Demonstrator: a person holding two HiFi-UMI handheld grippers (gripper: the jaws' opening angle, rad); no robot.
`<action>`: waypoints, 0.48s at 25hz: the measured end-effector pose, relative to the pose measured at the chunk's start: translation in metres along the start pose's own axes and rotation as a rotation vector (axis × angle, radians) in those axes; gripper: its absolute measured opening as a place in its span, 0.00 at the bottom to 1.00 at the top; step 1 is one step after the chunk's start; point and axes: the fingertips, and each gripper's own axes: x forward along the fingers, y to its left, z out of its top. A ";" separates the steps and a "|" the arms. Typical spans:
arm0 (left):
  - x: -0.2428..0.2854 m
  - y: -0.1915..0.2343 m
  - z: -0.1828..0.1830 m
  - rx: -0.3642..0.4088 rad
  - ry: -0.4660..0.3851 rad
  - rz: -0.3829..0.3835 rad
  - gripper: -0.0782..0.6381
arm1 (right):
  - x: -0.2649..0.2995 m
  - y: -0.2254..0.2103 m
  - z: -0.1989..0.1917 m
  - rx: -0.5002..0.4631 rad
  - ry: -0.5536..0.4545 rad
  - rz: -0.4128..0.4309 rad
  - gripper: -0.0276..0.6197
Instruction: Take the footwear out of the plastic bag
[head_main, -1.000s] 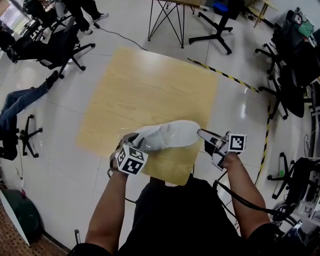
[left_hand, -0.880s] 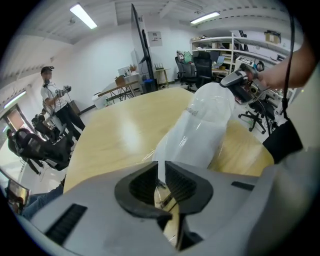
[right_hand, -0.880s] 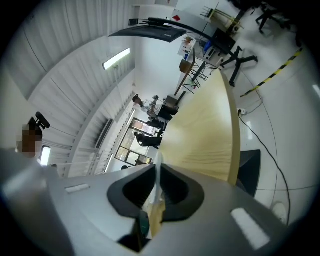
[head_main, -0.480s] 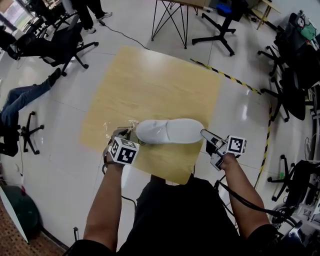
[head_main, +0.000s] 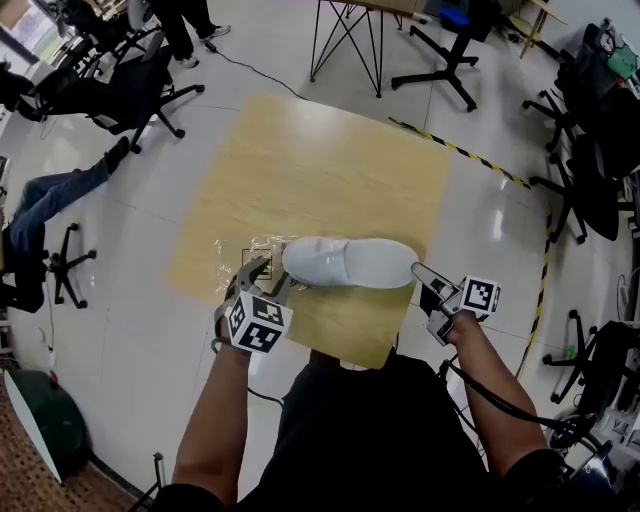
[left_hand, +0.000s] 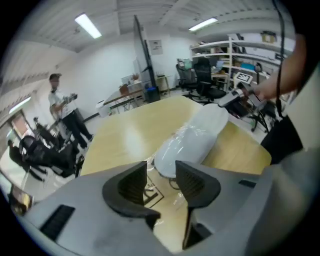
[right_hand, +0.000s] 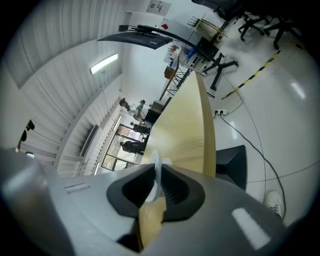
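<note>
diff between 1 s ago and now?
The plastic bag came off the slipper toward the left and now lies crumpled on the table by its left end. The left gripper let it go: its jaws have just been opening, with nothing between them. Unchanged: right gripper stays shut on the slipper's right end.

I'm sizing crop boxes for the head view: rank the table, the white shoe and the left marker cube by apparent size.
1. table
2. white shoe
3. left marker cube, smallest though nearer the camera
</note>
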 end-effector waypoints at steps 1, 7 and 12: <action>0.006 -0.008 0.006 0.068 0.007 -0.016 0.37 | -0.003 -0.005 -0.001 0.020 0.001 -0.046 0.11; 0.049 -0.036 0.011 0.184 0.108 -0.110 0.36 | 0.004 0.003 -0.003 -0.009 0.016 -0.007 0.11; 0.057 -0.030 0.007 0.135 0.133 -0.097 0.24 | 0.007 0.016 -0.004 -0.042 0.040 0.024 0.11</action>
